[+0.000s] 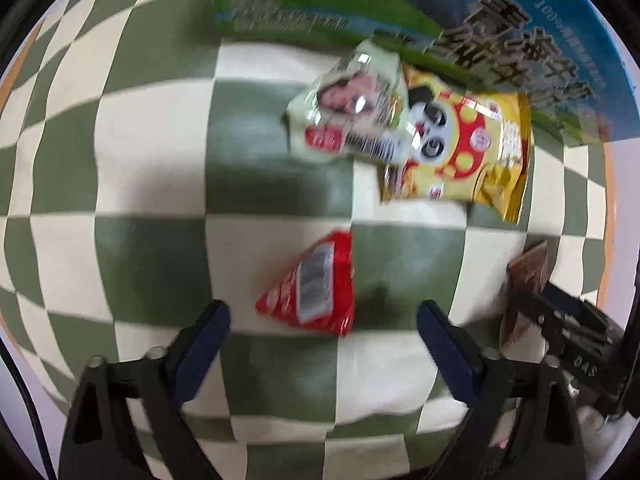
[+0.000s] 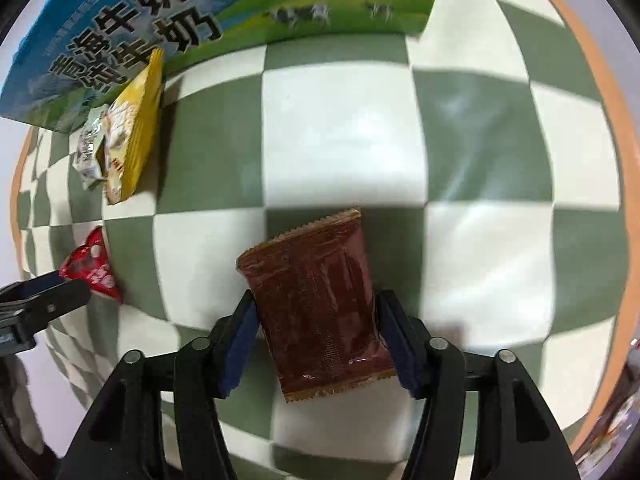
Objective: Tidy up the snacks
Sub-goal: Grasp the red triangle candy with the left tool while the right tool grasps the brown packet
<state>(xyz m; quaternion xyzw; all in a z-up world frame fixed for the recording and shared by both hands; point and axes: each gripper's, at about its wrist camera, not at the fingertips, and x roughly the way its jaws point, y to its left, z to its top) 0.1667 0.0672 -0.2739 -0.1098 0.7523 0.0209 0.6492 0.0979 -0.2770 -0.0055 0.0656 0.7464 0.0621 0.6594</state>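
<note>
Across the worktop point(image 2: 344, 132) lies a cloth of green and cream squares, and an orange-brown edge shows at its border. The room beyond the cloth is too blurred to describe.

A large milk carton point(image 2: 120, 20) in blue and green, printed with dark characters and small cows, lies flat at the far side of the cloth. Whether anything is inside it cannot be seen.

Just in front of the carton, a yellow snack bag point(image 1: 464, 148) with a panda figure touches its edge. A pale green packet point(image 1: 344, 112) lies partly on top of the yellow bag. Nearer to the camera than the carton, well apart from these two, a red triangular packet point(image 1: 312, 284) lies alone on the cloth.

The left gripper point(image 1: 322, 320) points down over the red packet with its fingers point(image 1: 204, 340) apart at either side, and they do not touch it.

The right gripper point(image 2: 316, 332) holds a dark brown packet point(image 2: 316, 300) between its fingers point(image 2: 396, 340), which press on both long edges. In the left wrist view this packet appears at the right side.
</note>
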